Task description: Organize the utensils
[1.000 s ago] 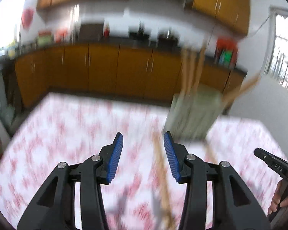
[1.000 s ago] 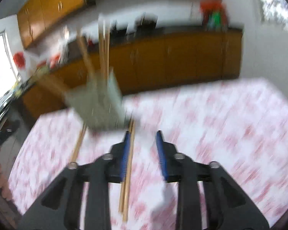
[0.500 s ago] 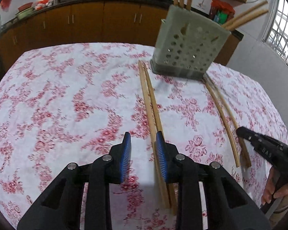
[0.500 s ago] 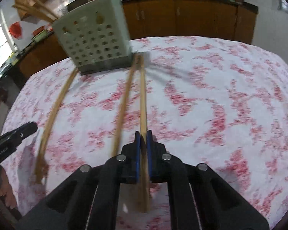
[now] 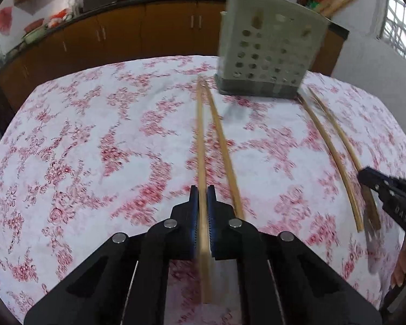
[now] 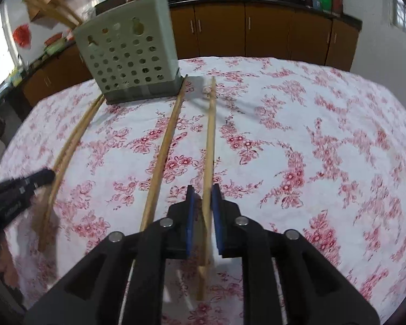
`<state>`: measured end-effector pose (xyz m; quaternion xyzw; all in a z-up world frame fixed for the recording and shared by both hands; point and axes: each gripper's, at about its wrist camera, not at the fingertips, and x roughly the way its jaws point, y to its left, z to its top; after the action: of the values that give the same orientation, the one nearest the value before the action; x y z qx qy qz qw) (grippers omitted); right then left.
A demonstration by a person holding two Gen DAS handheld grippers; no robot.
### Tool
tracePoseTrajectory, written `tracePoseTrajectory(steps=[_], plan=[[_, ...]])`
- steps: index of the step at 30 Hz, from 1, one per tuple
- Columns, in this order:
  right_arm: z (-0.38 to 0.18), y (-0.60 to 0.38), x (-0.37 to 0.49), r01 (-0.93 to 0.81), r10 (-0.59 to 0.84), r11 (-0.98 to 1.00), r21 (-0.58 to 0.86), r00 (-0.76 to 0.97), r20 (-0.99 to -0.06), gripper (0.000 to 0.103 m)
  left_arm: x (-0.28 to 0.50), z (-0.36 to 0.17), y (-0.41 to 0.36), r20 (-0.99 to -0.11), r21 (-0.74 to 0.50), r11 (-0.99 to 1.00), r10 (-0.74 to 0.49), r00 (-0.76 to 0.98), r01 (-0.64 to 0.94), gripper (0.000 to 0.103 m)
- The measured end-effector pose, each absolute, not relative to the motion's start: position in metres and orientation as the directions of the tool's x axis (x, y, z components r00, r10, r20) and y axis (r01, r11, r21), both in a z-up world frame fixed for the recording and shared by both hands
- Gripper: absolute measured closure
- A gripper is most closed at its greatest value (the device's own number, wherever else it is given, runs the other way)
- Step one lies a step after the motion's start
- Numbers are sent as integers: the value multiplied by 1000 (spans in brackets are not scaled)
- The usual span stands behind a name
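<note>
1. The left gripper [image 5: 202,197] has just been closing, and its blue pads now pinch one wooden chopstick [image 5: 200,140] that runs straight ahead from its jaws across the floral tablecloth [image 5: 75,146].
2. A second chopstick [image 5: 224,149] lies on the cloth just to the right of the pinched one, its far end meeting it near the base of the perforated grey utensil holder [image 5: 268,54].
3. That holder stands ahead and slightly right of the left gripper, with more chopsticks sticking out of its top.
4. The right gripper [image 6: 203,197] is pressed together on another chopstick [image 6: 210,135], which likewise points forward toward the holder [image 6: 130,59]; here the holder sits ahead and to the left.
5. Its partner chopstick [image 6: 165,146] lies free on the cloth just left of the right gripper's jaws, its far tip at the holder's base.
6. Each wrist view shows the other gripper at its outer edge, beside the other pair of chopsticks.
</note>
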<state>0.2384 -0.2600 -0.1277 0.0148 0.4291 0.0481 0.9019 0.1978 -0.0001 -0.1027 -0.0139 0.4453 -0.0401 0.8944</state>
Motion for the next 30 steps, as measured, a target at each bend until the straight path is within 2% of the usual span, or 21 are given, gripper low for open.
tracePoseTrajectory(steps=[4, 8, 12, 19, 30], plan=[[-129, -278, 243, -4, 35, 999, 43, 652, -757, 95, 206, -102, 30, -794, -65, 998, -41, 607, -18, 95], [-129, -291, 245, 28, 28, 998, 61, 655, -756, 94, 205, -103, 46, -783, -94, 995, -57, 620, -27, 95], [-130, -292, 245, 20, 22, 999, 47, 653, -757, 91, 202, -103, 41, -775, -55, 998, -28, 631, -24, 94], [-131, -291, 246, 15, 25, 999, 47, 653, -757, 89, 201, -104, 50, -769, -128, 991, -77, 634, -35, 94], [-131, -291, 245, 15, 26, 999, 47, 653, -757, 89, 200, -104, 49, -768, -141, 989, -85, 635, -38, 94]])
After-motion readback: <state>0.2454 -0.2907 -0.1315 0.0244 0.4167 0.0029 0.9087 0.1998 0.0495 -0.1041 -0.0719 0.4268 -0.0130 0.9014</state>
